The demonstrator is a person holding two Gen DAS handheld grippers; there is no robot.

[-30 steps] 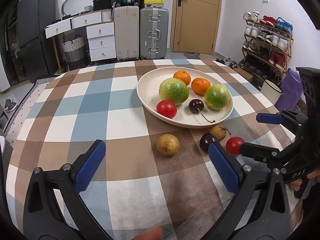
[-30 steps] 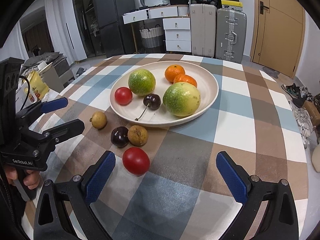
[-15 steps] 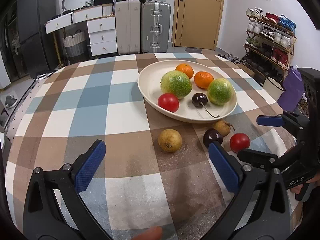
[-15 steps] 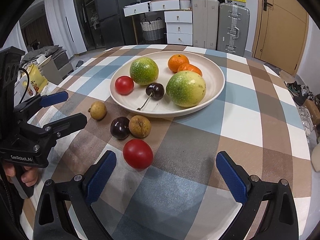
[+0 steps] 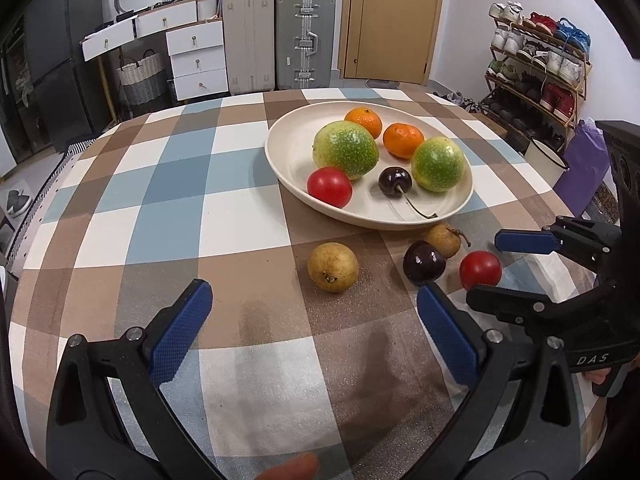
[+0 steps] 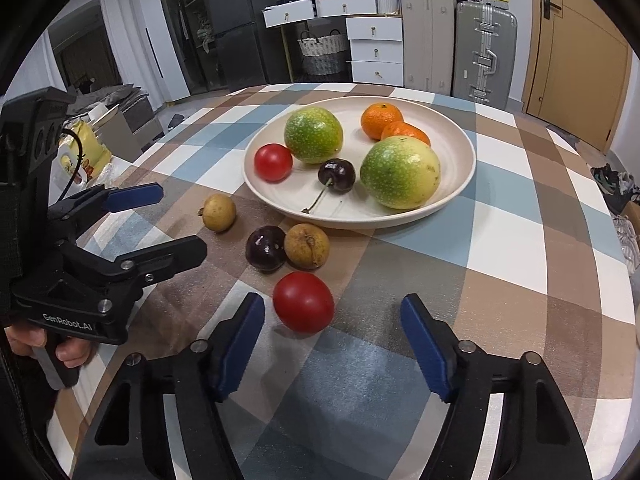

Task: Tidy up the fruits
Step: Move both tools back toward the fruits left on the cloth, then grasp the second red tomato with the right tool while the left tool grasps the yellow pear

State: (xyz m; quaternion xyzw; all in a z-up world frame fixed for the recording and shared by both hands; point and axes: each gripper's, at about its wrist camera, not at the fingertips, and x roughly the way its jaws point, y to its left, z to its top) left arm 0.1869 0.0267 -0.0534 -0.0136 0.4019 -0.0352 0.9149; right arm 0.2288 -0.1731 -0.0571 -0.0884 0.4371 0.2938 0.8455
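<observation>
A cream plate (image 5: 288, 148) (image 6: 460, 136) holds two green fruits, two oranges, a red tomato and a dark cherry. On the checked cloth in front of it lie a yellow-brown longan (image 5: 333, 267) (image 6: 219, 212), a dark cherry (image 5: 424, 262) (image 6: 265, 248), a second longan (image 5: 442, 240) (image 6: 307, 245) and a red tomato (image 5: 480, 269) (image 6: 303, 302). My right gripper (image 6: 332, 336) (image 5: 516, 268) is open, its fingers on either side of that tomato, just short of it. My left gripper (image 5: 312, 328) (image 6: 160, 220) is open and empty, near the first longan.
The table's round edge runs close on the left and right. Beyond it stand suitcases (image 5: 276, 36), white drawers (image 5: 192, 56), a door and a shoe rack (image 5: 536, 64). A white mug (image 5: 546, 160) and a purple bag stand off the right side.
Both grippers moved forward toward the loose fruit. My right gripper's jaws narrowed around the red tomato on the cloth. The fruit has not moved.
</observation>
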